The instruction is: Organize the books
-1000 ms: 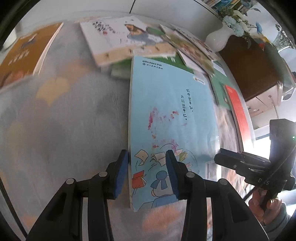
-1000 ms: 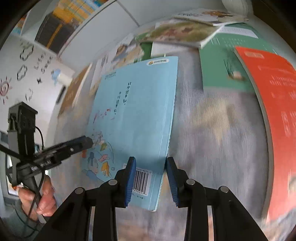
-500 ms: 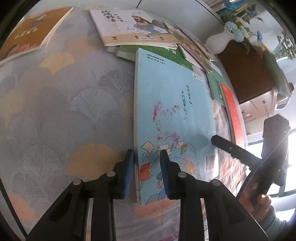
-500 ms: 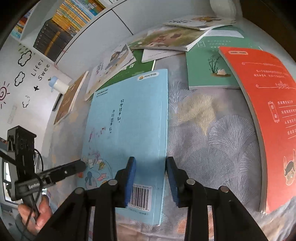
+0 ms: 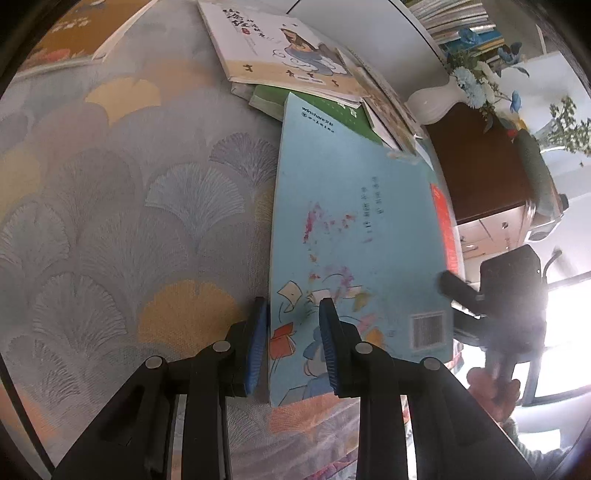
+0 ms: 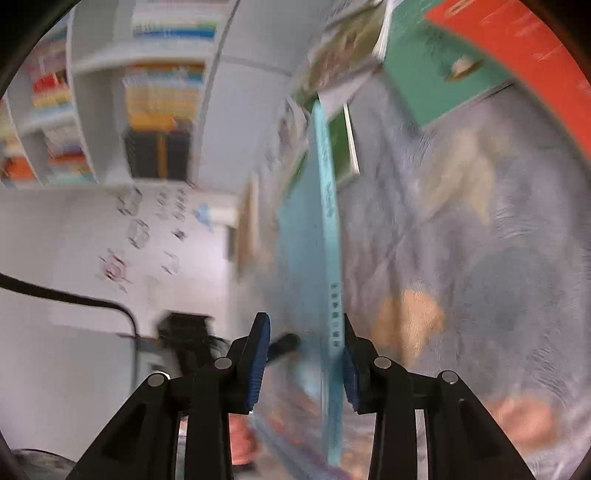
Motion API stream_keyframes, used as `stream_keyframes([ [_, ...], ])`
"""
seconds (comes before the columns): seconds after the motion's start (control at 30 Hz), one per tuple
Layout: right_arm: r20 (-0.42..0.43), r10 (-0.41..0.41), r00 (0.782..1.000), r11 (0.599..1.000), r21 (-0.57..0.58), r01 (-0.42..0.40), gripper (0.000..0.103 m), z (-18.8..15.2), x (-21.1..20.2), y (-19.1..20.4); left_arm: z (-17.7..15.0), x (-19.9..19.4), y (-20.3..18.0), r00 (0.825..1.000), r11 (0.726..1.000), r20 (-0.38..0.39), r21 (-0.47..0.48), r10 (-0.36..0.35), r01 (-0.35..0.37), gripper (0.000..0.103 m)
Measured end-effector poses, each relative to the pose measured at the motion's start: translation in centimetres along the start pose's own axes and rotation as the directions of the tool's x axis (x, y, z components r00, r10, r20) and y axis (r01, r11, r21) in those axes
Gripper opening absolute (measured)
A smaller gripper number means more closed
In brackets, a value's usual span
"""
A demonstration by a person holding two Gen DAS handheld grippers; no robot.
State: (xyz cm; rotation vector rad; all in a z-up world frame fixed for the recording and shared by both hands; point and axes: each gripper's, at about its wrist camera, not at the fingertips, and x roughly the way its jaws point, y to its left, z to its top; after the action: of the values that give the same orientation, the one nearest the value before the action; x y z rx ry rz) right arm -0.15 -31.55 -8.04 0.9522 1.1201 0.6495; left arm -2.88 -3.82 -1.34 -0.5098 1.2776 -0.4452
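A light blue paperback (image 5: 351,229) lies aslant on the fan-patterned tablecloth (image 5: 129,221), with its spine side raised. My left gripper (image 5: 292,306) is shut on its near left corner, one pad at the page edge and the other on the cover. In the blurred right wrist view the same book (image 6: 330,258) shows almost edge-on. My right gripper (image 6: 303,321) is rolled over and shut across its spine, which rests against the right-hand pad. The right gripper (image 5: 458,291) also shows at the book's far side, held by a person's hand (image 5: 495,391).
More books lie at the back: a white illustrated one (image 5: 280,48), a green one (image 5: 325,107) beneath it, a brown one (image 5: 74,29), a teal one (image 6: 436,62) and a red one (image 6: 535,55). A white vase (image 5: 436,99) and a dark cabinet (image 5: 487,166) stand beyond.
The left jaws narrowed onto the blue book's corner. The right gripper rolled over, and the book's spine side rose from flat to steeply tilted.
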Motion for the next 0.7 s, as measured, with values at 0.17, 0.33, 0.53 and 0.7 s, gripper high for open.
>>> stream_keyframes([
  [0.17, 0.065, -0.203, 0.977, 0.956, -0.203, 0.213, 0.021, -0.3, 0.8, 5.2, 0.2, -0.9, 0.5, 1.0, 1.0, -0.006, -0.008, 0.008, -0.008, 0.024],
  [0.33, 0.095, -0.303, 0.948, 0.823, -0.475, 0.311, 0.021, -1.9, 2.0, 13.6, 0.2, -5.7, 2.3, 0.995, 0.999, 0.092, -0.036, 0.031, -0.028, 0.024],
  [0.53, 0.021, -0.217, 0.976, 0.822, -0.536, 0.194, 0.031, -3.8, 5.6, 18.3, 0.3, -13.3, 7.5, 0.971, 0.989, 0.234, -0.149, 0.042, -0.006, 0.024],
  [0.7, -0.146, -0.109, 0.983, 0.869, -0.494, 0.023, 0.041, -5.8, 11.0, 20.0, -0.2, -16.3, 11.4, 0.963, 0.978, 0.256, -0.208, 0.089, -0.035, 0.026],
])
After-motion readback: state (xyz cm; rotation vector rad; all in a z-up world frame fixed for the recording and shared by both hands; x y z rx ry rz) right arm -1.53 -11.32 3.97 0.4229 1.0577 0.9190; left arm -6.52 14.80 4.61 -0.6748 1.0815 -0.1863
